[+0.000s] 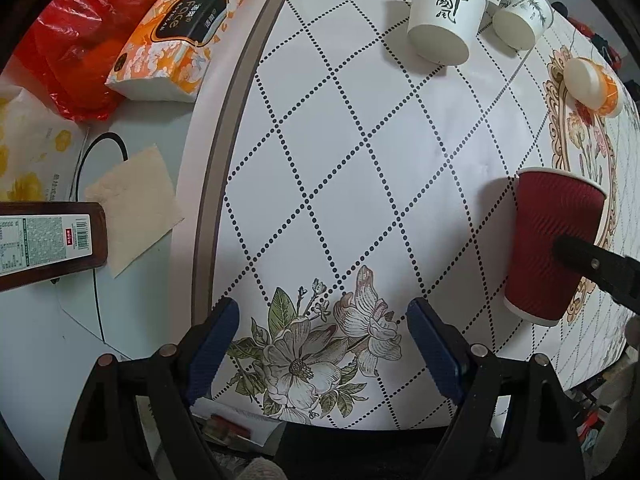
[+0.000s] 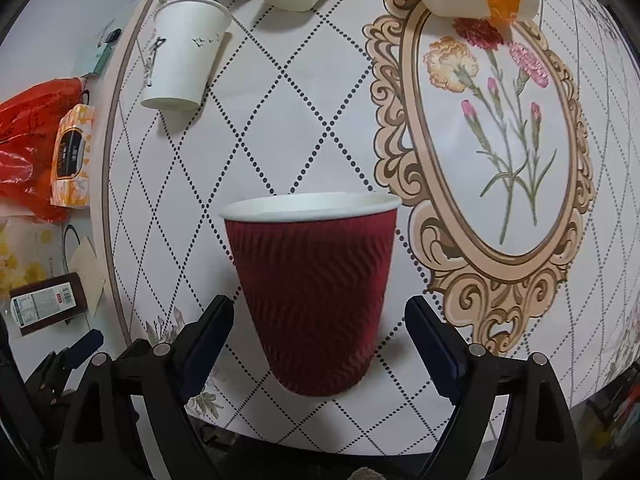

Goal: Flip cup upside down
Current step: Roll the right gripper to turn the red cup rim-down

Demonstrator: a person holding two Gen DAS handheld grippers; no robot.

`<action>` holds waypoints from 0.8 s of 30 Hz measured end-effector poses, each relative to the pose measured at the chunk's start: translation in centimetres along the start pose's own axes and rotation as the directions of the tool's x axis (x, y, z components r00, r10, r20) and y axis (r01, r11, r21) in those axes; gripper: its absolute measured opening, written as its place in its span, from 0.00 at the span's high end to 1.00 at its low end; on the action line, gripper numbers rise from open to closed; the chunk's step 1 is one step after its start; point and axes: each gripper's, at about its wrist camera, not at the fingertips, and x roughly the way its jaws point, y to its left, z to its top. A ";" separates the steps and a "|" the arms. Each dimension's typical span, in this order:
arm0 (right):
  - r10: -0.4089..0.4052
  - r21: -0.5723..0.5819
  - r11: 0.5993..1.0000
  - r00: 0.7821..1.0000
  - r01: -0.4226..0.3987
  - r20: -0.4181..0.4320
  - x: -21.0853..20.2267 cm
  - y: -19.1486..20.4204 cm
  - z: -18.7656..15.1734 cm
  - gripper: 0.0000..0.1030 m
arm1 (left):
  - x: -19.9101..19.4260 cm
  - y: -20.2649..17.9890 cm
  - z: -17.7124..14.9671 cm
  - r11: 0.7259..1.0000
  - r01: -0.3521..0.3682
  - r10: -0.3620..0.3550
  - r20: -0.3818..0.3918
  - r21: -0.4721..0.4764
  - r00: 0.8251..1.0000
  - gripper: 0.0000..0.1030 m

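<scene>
You are at the approach: right gripper (image 2: 320, 344) jaws wide around the upright red cup (image 2: 312, 292); close, lift, then invert.

A home: floral tablecloth (image 2: 500, 128), tissue pack (image 1: 176, 36) (cluttered beside).

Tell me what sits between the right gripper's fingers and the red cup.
Nothing: in the right wrist view the red cup stands upright between the open right gripper fingers, with only bare patterned tablecloth in the gaps.
</scene>
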 end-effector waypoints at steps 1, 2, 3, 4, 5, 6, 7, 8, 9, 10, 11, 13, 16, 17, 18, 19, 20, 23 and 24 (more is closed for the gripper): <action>-0.003 -0.007 1.000 1.000 0.003 0.002 -0.4 0.0 -0.1 0.12 | -0.1 0.1 -0.1 1.000 -0.002 0.002 0.004 0.000 1.000 0.17; -0.012 -0.018 1.000 1.000 0.012 0.003 -1.0 0.0 -0.3 0.12 | -0.3 0.2 -0.2 1.000 -0.002 0.002 0.012 0.000 1.000 0.17; -0.021 -0.035 0.999 1.000 0.021 0.008 -1.7 0.1 -0.4 0.12 | -0.6 0.3 -0.2 1.000 -0.003 0.003 0.019 -0.001 1.000 0.17; -0.039 -0.067 0.997 0.999 0.040 0.021 -2.6 0.4 -0.6 0.12 | -0.8 0.4 -0.3 1.000 -0.005 0.005 0.026 -0.001 1.000 0.17; -0.071 -0.123 0.989 0.996 0.077 0.051 -3.8 0.8 -0.8 0.12 | -1.0 0.4 -0.4 1.000 -0.007 0.008 0.035 -0.003 0.999 0.17; -0.100 -0.192 0.975 0.991 0.114 0.084 -4.8 1.4 -1.1 0.12 | -1.2 0.5 -0.6 1.000 -0.009 0.009 0.044 -0.006 0.999 0.17; -0.132 -0.288 0.944 0.983 0.163 0.125 -5.9 2.3 -1.4 0.12 | -1.4 0.7 -0.7 1.000 -0.015 0.015 0.055 -0.013 0.998 0.17; -0.176 -0.407 0.883 0.969 0.232 0.170 -6.8 3.4 -2.1 0.12 | -1.5 0.8 -0.9 1.000 -0.019 0.020 0.063 -0.023 0.998 0.17; -0.216 -0.509 0.808 0.953 0.297 0.212 -7.3 4.5 -2.7 0.12 | -1.6 0.9 -1.0 0.999 -0.020 0.022 0.069 -0.033 0.997 0.17; -0.250 -0.614 0.703 0.933 0.359 0.259 -7.9 5.5 -3.5 0.12 | -1.7 1.2 -1.3 0.999 -0.018 0.022 0.075 -0.049 0.997 0.17; -0.283 -0.711 0.565 0.908 0.419 0.310 -8.1 6.6 -4.4 0.12 | -1.7 1.3 -1.4 0.998 -0.021 0.025 0.078 -0.060 0.997 0.16; -0.313 -0.827 0.262 0.854 0.498 0.415 -8.0 8.1 -6.6 0.12 | -1.7 1.6 -1.8 0.996 -0.027 0.034 0.085 -0.085 0.996 0.16; -0.292 -0.815 -0.276 0.763 0.510 0.576 -5.9 8.5 -10.5 0.12 | -1.1 2.0 -2.6 0.992 -0.019 0.029 0.081 -0.124 0.996 0.16; -0.261 -0.752 -0.459 0.738 0.472 0.623 -5.0 7.9 -11.8 0.12 | -0.9 2.0 -2.7 0.991 -0.008 0.019 0.077 -0.135 0.997 0.16; -0.226 -0.681 -0.591 0.722 0.432 0.654 -4.3 7.2 -12.7 0.12 | -0.7 1.8 -3.0 0.987 -0.055 0.064 0.060 -0.150 0.996 0.16; -0.171 -0.560 -0.741 0.703 0.370 0.691 -3.3 5.8 -13.7 0.12 | -0.4 1.8 -3.1 0.986 -0.055 0.065 0.056 -0.159 0.996 0.16; -0.136 -0.475 -0.820 0.697 0.320 0.704 -2.7 5.1 -14.2 0.12 | -0.1 1.8 -3.1 0.984 -0.058 0.068 0.054 -0.167 0.996 0.16; -0.025 -0.196 -0.966 0.698 0.166 0.716 -1.1 2.2 -14.8 0.12 | 0.6 1.6 -3.4 0.980 -0.056 0.065 0.040 -0.192 0.997 0.16; 0.002 -0.125 -0.984 0.703 0.129 0.711 -0.5 1.8 -14.8 0.12 | 0.9 1.6 -3.6 0.979 -0.057 0.066 0.039 -0.198 0.997 0.16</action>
